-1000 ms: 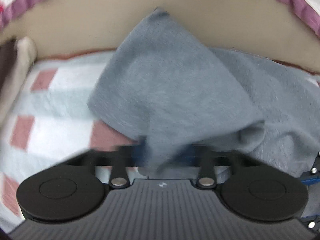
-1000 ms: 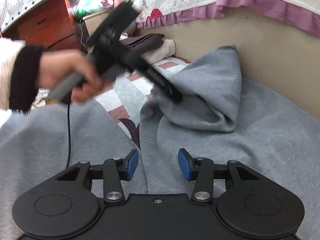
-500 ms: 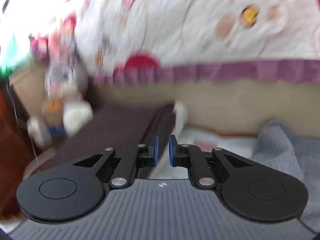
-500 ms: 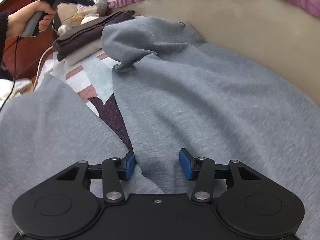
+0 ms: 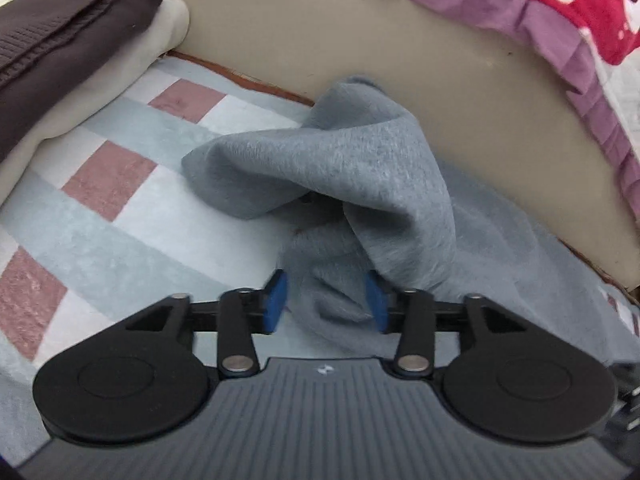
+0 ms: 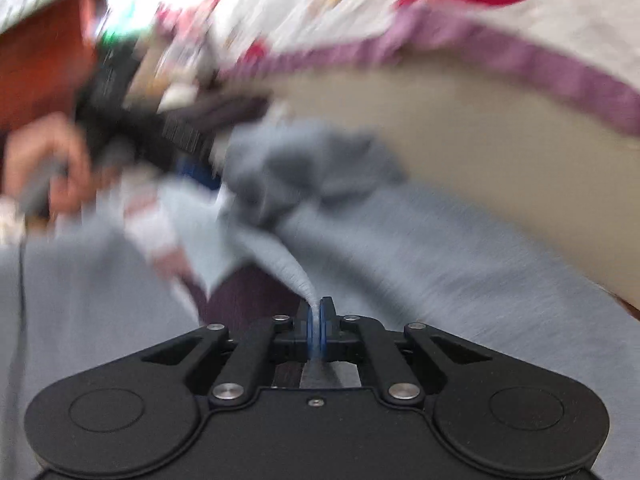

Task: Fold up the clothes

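Where grey garment sprawls on checked bedspread, right gripper jaws pinching it, left gripper jaws just spreading.

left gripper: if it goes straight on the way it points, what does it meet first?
Likely the grey garment: a bunched fold already lies between the left gripper's open jaws, which have just been opening. Depth is unclear, so contact may be immediate.

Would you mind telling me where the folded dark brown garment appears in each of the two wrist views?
Left wrist: folded dark brown garment at top left, lying on a cream one.
Right wrist: a blurred dark strip at upper left, behind the left gripper.
Shared landmark: the bunched grey garment against the beige wall.
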